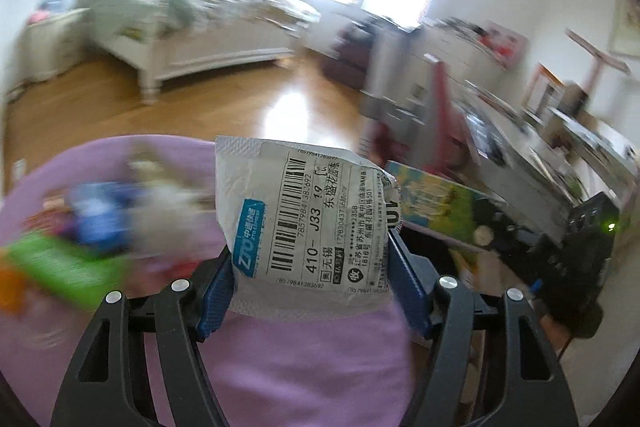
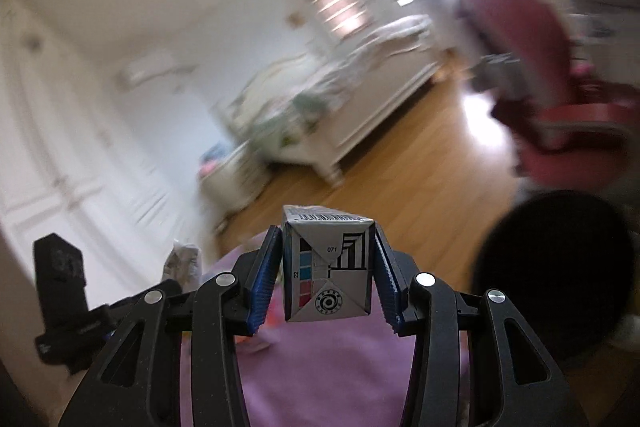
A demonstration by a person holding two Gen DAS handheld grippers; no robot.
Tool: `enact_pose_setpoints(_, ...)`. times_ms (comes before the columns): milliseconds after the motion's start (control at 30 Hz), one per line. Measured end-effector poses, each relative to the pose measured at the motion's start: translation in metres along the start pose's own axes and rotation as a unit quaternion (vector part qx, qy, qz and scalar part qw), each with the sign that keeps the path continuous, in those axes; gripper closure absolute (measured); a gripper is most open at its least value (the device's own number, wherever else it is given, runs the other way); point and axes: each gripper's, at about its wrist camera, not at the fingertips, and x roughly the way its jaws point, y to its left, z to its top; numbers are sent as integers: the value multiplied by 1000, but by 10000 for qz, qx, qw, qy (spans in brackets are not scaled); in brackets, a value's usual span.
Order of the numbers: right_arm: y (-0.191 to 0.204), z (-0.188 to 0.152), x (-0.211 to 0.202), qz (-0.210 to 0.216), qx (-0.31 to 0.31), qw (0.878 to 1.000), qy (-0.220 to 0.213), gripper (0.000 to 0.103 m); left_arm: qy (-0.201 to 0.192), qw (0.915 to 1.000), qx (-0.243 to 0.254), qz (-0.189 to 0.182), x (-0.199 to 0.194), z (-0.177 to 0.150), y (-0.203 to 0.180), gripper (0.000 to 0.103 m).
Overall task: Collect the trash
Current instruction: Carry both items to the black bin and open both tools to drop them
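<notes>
In the left wrist view my left gripper (image 1: 310,263) is shut on a white courier bag (image 1: 296,219) with a barcode shipping label, held upright above a purple surface (image 1: 304,359). Blurred bright wrappers (image 1: 80,235) lie on that purple surface to the left. In the right wrist view my right gripper (image 2: 326,271) is shut on a grey drink carton (image 2: 328,267), its folded bottom facing the camera, over the same purple surface (image 2: 332,367). The left gripper's black body (image 2: 64,291) and a piece of the white bag (image 2: 184,259) show at the left there.
A white bed (image 1: 192,39) stands on a wooden floor (image 1: 248,95) under bright windows. A cluttered desk (image 1: 532,147) and a red chair (image 2: 560,115) fill the right. A colourful book (image 1: 444,203) lies right of the bag. A round black shape (image 2: 552,275) blocks the right of the right wrist view.
</notes>
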Motion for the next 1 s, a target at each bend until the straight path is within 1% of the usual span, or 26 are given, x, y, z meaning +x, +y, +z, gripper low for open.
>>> enact_pose_setpoints(100, -46, -3, -18, -516, 410, 9973, -325, 58, 461, 9974, 199, -519, 56, 3, -37, 34)
enact_pose_setpoints(167, -89, -9, -33, -965, 906, 9894, -593, 58, 735, 9939, 293, -763, 87, 2, -61, 34)
enact_pose_setpoints(200, -101, -11, -36, -1074, 1042, 9867, -642, 58, 852, 9921, 401, -829, 105, 1, -74, 34)
enact_pose_setpoints(233, -121, -15, -39, -1251, 1251, 9819, -682, 58, 939, 9905, 533, -857, 119, 1, -86, 34)
enact_pose_setpoints(300, -152, -20, -39, -1495, 1536, 9750, -580, 58, 1115, 9856, 891, -906, 148, -1, -117, 34)
enact_pose_setpoints(400, -188, -33, -35, -1657, 1892, 9670, -410, 58, 1415, 9778, 1258, -901, 191, -11, -149, 34)
enact_pose_setpoints(467, -202, -42, -33, -1704, 2039, 9636, -288, 58, 1666, 9736, 1310, -849, 214, -22, -159, 34)
enact_pose_setpoints(500, -210, -48, -31, -1722, 2131, 9615, -227, 58, 1836, 9708, 1318, -799, 233, -31, -167, 34)
enact_pose_setpoints(600, -221, -60, -28, -1760, 2239, 9585, -102, 58, 2071, 9669, 1306, -716, 249, -49, -167, 34)
enact_pose_setpoints(700, -228, -62, -17, -1782, 2281, 9572, 14, 58, 2131, 9650, 1418, -572, 255, -56, -168, 33)
enact_pose_setpoints(767, -232, -60, -10, -1762, 2352, 9558, 134, 58, 2048, 9669, 1451, -455, 255, -54, -170, 27)
enact_pose_setpoints(800, -235, -58, -9, -1763, 2383, 9549, 199, 57, 2024, 9678, 1463, -309, 255, -53, -170, 24)
enact_pose_setpoints(867, -236, -58, -8, -1747, 2440, 9536, 260, 49, 2048, 9673, 1486, -154, 254, -52, -172, 13)
enact_pose_setpoints(900, -234, -57, -9, -1742, 2443, 9537, 222, 39, 2040, 9670, 1528, -60, 252, -51, -173, 11)
enact_pose_setpoints(933, -232, -56, -12, -1760, 2440, 9535, 156, 27, 2008, 9670, 1569, -21, 250, -49, -173, 10)
enact_pose_setpoints(1000, -226, -52, -20, -1802, 2408, 9537, -69, 20, 1927, 9673, 1646, -49, 238, -45, -173, 10)
